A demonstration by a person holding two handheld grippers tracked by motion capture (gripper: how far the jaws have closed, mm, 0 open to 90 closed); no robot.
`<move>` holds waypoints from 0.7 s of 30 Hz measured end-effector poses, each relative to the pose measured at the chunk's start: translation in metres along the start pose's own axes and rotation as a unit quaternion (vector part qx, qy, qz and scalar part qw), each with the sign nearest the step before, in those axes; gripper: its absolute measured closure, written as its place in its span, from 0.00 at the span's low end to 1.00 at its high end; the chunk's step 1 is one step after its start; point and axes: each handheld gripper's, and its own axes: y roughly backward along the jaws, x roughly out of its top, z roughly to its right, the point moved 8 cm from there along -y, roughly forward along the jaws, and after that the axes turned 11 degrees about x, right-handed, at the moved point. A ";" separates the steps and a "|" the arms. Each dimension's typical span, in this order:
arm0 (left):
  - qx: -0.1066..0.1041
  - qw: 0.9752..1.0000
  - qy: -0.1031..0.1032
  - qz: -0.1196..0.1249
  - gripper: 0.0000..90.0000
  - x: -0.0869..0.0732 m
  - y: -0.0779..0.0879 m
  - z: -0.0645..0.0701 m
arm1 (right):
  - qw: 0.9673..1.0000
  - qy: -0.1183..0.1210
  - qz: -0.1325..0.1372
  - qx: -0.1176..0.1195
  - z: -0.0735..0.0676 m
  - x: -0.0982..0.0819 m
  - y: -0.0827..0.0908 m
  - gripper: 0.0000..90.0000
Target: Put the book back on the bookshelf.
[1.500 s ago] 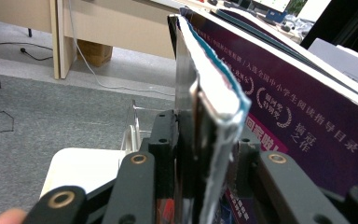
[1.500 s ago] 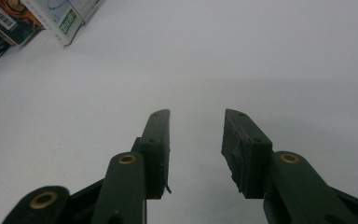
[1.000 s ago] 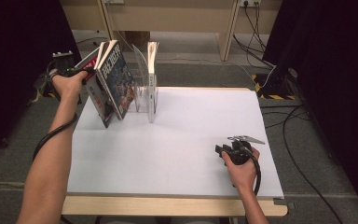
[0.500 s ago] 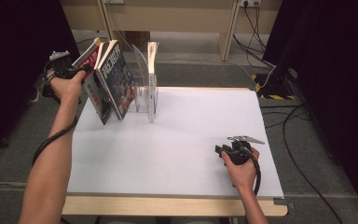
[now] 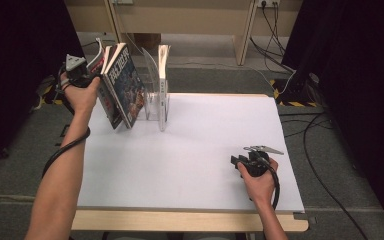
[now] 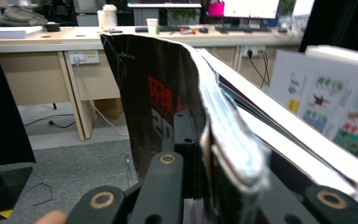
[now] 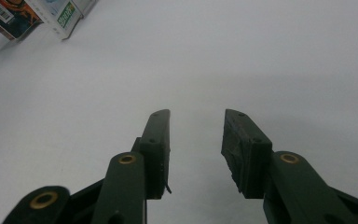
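The white table (image 5: 195,165) carries a clear acrylic book stand (image 5: 155,102) at its far left corner, with one thin book (image 5: 163,62) upright in it and two magazines leaning against it from the left. The outer, dark-covered magazine (image 5: 99,62) is pinched near its top edge by the left gripper (image 5: 80,75), whose jaws are clamped tight on the bundled pages, as is seen close up in the left gripper view (image 6: 205,154); the inner magazine with the colourful cover (image 5: 125,85) rests tilted just beside it, its lower edge on the table. The greatest risk is judged to lie in the limp, bowed pages: if the magazine is pulled or lifted by one corner, pages could be torn or slip from the grip, and the neighbouring magazine, left unsupported, could topple flat or be dragged off the table edge. The left arm is stretched forward and to the left, hand raised beside the magazines' tops. The right gripper (image 5: 240,162) is held low over the bare near right of the table, its jaws parted around nothing (image 7: 196,149).
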 end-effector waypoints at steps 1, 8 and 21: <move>-0.004 1.000 0.000 0.000 0.96 0.000 0.000 0.000 | 1.000 -0.001 0.000 0.000 0.000 0.000 0.000 0.69; 0.024 0.998 -0.050 0.008 0.96 -0.001 0.002 -0.008 | 1.000 -0.003 -0.005 0.001 0.001 -0.001 0.000 0.69; 0.083 0.991 -0.104 0.014 0.96 -0.009 0.012 -0.031 | 1.000 0.004 -0.006 0.000 -0.001 -0.001 -0.002 0.69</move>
